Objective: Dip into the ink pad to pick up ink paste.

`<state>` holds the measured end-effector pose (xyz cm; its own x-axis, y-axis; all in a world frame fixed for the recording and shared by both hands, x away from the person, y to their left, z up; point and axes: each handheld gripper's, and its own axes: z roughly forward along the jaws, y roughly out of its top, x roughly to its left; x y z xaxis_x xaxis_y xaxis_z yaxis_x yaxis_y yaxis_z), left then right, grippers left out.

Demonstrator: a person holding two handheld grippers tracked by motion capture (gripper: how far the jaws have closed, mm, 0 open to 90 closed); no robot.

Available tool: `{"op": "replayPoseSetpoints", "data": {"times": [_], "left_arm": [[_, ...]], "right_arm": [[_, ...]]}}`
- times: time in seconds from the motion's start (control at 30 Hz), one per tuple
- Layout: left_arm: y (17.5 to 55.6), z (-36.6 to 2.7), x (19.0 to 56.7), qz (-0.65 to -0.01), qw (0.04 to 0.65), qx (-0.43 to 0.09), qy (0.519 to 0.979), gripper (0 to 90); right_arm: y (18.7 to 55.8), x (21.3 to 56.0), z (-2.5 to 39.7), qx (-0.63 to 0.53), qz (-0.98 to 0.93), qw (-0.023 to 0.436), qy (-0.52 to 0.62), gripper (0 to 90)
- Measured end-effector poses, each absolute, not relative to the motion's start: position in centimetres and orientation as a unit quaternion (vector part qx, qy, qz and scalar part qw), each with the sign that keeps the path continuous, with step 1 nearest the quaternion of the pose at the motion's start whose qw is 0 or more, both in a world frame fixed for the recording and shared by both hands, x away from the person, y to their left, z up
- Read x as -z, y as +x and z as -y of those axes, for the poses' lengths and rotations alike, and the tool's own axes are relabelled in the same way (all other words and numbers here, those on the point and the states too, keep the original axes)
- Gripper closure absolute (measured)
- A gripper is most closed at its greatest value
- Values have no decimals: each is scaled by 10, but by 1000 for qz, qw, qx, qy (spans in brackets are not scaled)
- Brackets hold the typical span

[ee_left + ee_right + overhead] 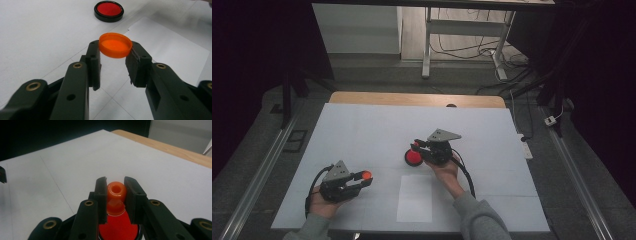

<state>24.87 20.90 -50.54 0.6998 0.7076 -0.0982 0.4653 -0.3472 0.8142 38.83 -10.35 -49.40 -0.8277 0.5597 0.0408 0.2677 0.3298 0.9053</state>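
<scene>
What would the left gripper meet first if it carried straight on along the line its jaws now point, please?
Probably the black-rimmed red dish: it lies ahead of the left gripper, which holds an orange cap. Only bare white table lies between; depth is unclear.

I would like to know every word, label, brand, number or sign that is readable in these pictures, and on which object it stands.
None: no readable text in any view.
Orange cap in the left claw: plain.
Orange knob in the right claw: plain.
Red dish with black rim: plain.
White sheet: blank.
</scene>
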Motion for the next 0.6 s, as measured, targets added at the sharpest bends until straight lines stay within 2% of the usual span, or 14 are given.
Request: {"op": "replayPoseSetpoints", "data": {"times": [0.6], "left_arm": [[250,-210,508,-364,439,-133,811,657]], "right_arm": [[403,514,95,-471,-833,144,254,726]]}}
